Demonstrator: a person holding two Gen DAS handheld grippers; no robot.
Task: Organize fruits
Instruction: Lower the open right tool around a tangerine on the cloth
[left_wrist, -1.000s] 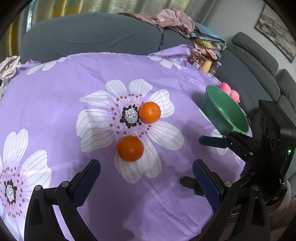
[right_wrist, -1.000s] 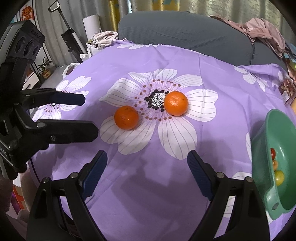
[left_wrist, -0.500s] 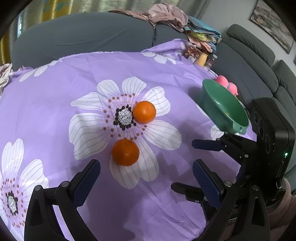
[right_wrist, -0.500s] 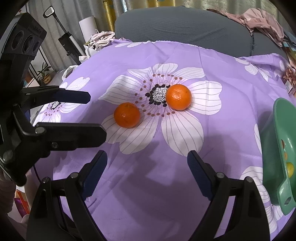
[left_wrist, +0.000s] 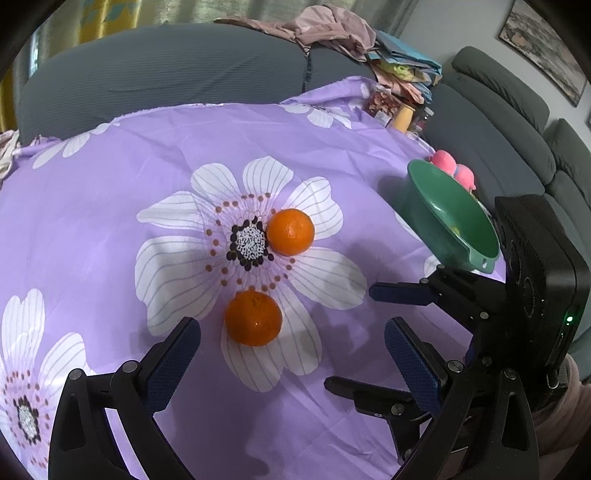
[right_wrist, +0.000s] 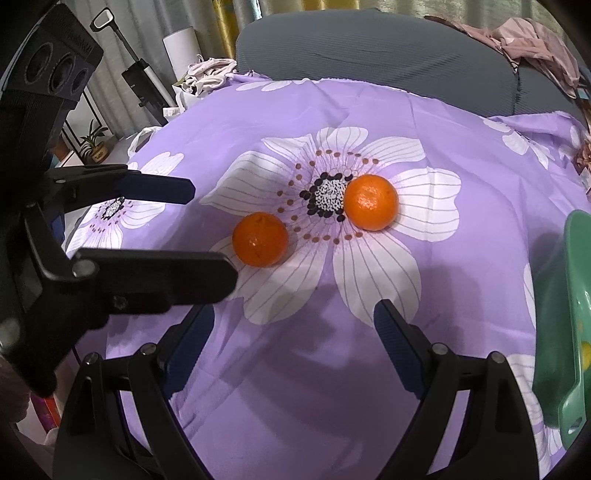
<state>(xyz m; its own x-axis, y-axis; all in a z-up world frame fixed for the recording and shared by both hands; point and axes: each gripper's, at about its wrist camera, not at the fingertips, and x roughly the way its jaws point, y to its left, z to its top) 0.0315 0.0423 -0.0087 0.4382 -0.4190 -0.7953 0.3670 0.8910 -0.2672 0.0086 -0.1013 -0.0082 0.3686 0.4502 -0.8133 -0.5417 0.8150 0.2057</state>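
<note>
Two oranges lie on a purple flowered cloth (left_wrist: 110, 177). The near orange (left_wrist: 253, 318) (right_wrist: 260, 239) sits just ahead of my open, empty left gripper (left_wrist: 291, 345). The far orange (left_wrist: 290, 232) (right_wrist: 371, 202) lies beside the flower's dark centre. A green bowl (left_wrist: 452, 218) (right_wrist: 565, 321) stands at the right edge with small fruit inside. My right gripper (right_wrist: 295, 332) is open and empty, a short way back from both oranges. It also shows in the left wrist view (left_wrist: 369, 336), to the right of the left one. The left gripper shows in the right wrist view (right_wrist: 210, 229), its lower finger close to the near orange.
A grey sofa (left_wrist: 166, 81) runs behind the table, with clothes (left_wrist: 332, 33) and clutter on it. Pink round things (left_wrist: 452, 166) lie behind the bowl. Jars and packets (left_wrist: 399, 110) stand at the far right corner. A vacuum and a plant (right_wrist: 92, 144) stand to the left.
Both grippers have moved forward toward the oranges. The near orange now sits closer to my left gripper's fingers. The bowl has slid toward the right edge of the right wrist view.
</note>
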